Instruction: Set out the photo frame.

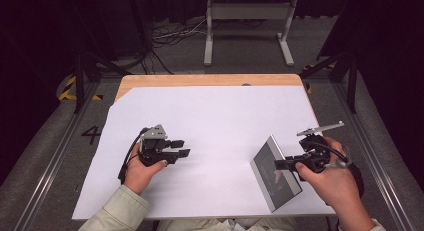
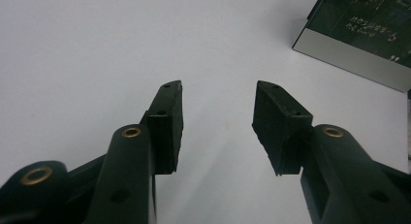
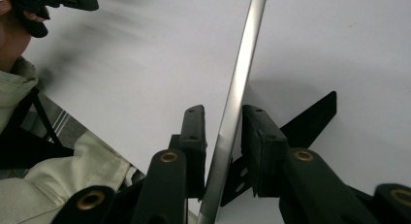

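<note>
— What did you have from the high view?

— I saw the left claw [image 1: 183, 147] low over the white sheet [image 1: 210, 116] that covered the desk [image 1: 210, 80], its jaws apart with nothing between them. Over at the right, the right claw [image 1: 278, 164] sat at the near-right part of the sheet, at the edge of a flat dark box with a silver rim [image 1: 275, 173], which stood tilted up off the sheet.

— And the left gripper view?

— There the left claw [image 2: 218, 122] gaped over bare sheet [image 2: 97, 49], and the box [image 2: 361, 32] lay well off at the top right corner.

— The right gripper view?

— The right claw [image 3: 224, 132] had the box's silver edge [image 3: 237, 98] between its pads [image 3: 194, 132]. The right-hand pad seemed to touch it; on the other side I thought I saw a sliver of gap, so I couldn't call it clamped.
</note>
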Demonstrator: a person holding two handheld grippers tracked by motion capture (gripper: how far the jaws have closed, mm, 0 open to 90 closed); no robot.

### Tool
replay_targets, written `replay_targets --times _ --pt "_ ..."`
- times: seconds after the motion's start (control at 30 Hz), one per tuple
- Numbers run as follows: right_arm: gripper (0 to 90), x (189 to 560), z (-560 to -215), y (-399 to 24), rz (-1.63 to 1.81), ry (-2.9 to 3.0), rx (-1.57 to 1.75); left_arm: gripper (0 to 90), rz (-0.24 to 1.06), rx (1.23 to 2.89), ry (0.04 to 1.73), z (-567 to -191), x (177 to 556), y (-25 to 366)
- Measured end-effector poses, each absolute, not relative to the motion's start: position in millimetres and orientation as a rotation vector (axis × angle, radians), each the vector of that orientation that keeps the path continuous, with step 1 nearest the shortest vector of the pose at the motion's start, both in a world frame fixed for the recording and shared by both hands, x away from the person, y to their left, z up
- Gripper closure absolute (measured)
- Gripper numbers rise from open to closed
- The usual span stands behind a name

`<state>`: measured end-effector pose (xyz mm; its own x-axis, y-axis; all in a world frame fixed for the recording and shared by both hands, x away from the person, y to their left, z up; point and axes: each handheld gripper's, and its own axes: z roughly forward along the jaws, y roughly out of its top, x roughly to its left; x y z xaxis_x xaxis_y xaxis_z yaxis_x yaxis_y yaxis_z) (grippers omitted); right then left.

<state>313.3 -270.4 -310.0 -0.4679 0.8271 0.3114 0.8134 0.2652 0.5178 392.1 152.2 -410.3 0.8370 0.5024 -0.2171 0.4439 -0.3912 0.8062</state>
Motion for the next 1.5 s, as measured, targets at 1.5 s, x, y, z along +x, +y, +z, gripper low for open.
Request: replay_targets --times 1.5 --pt "84.5 356 -269 -249 0.95 2.549 1.359 56.1 0.112 2.022 0.804 -415 387 182"
